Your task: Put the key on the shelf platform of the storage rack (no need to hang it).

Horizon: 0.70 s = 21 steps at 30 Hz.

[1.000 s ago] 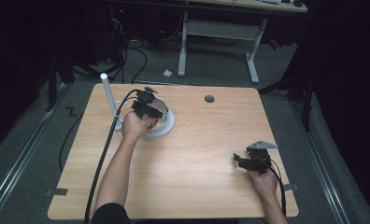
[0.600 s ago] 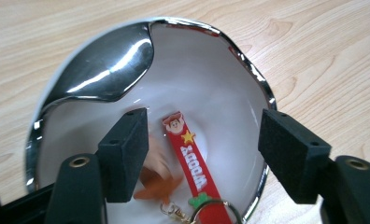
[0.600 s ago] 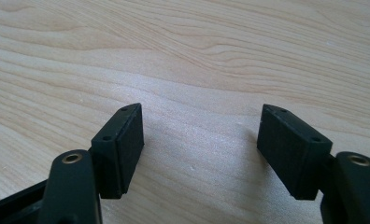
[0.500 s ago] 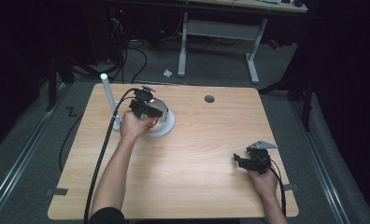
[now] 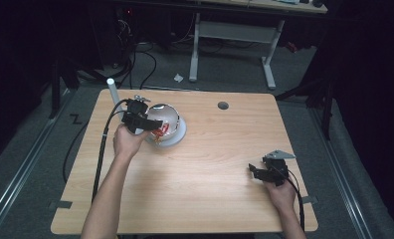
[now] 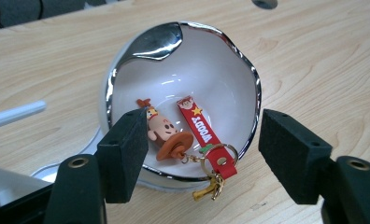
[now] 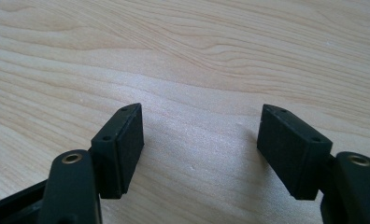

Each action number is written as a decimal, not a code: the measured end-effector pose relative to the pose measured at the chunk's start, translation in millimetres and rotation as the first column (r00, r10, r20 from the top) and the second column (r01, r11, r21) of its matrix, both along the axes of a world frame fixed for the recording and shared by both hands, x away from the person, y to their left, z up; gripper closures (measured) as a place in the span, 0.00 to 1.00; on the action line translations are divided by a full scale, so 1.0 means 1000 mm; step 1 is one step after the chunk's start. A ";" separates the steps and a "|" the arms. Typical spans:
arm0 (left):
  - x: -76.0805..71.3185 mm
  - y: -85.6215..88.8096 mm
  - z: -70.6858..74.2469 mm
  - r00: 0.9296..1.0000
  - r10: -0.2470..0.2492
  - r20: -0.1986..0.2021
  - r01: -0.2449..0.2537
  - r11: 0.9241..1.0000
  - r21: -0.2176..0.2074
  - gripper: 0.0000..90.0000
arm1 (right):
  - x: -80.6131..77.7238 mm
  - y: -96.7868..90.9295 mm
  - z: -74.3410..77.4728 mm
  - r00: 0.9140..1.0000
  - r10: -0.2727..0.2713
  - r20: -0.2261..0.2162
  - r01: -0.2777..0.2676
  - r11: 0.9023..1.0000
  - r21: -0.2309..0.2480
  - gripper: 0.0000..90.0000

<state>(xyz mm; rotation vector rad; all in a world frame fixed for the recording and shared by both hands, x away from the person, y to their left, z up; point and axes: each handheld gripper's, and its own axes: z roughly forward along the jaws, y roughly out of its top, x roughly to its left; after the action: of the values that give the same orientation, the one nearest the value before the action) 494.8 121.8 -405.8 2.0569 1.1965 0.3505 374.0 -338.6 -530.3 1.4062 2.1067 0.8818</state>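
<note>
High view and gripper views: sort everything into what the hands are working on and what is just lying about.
In play:
- left gripper, open over the bowl
- bowl, chrome-rimmed, white inside
- keychain with figure and red strap, lying in the bowl, ring over the rim

Lying about:
- right gripper, open over bare table
- white post
- grommet hole

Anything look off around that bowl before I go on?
Yes: the keychain isn't fully in the bowl. Its red strap and ring drape over the near rim, the gold clasp hanging outside above the table.
</note>
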 end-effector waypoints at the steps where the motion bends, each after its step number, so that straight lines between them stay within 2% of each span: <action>1: -0.002 0.003 0.001 1.000 0.002 0.008 -0.002 1.000 -0.008 0.37 | 0.000 0.000 0.000 1.000 0.000 0.000 0.000 1.000 0.000 0.35; 7: -0.012 0.011 0.005 1.000 0.016 0.024 -0.015 0.999 -0.031 0.37 | 0.000 0.000 0.000 1.000 0.000 0.000 0.000 1.000 0.000 0.35; 10: -0.015 0.012 0.007 0.999 0.016 0.032 -0.016 1.000 -0.019 0.37 | 0.000 0.000 0.000 1.000 0.000 0.000 0.000 1.000 0.000 0.35; 15: -0.021 0.012 0.013 0.999 0.010 0.053 -0.008 0.999 -0.034 0.38 | 0.000 0.000 0.000 1.000 0.000 0.000 0.000 1.000 0.000 0.35; 21: -0.028 0.012 0.018 0.997 0.005 0.074 -0.003 1.000 -0.031 0.38 | 0.000 0.000 0.000 1.000 0.000 0.000 0.000 1.000 0.000 0.35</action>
<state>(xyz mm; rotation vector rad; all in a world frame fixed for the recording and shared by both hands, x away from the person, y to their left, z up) 466.5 133.4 -388.1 1.9984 1.1548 0.4046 373.9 -338.7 -530.3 1.4063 2.1069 0.8823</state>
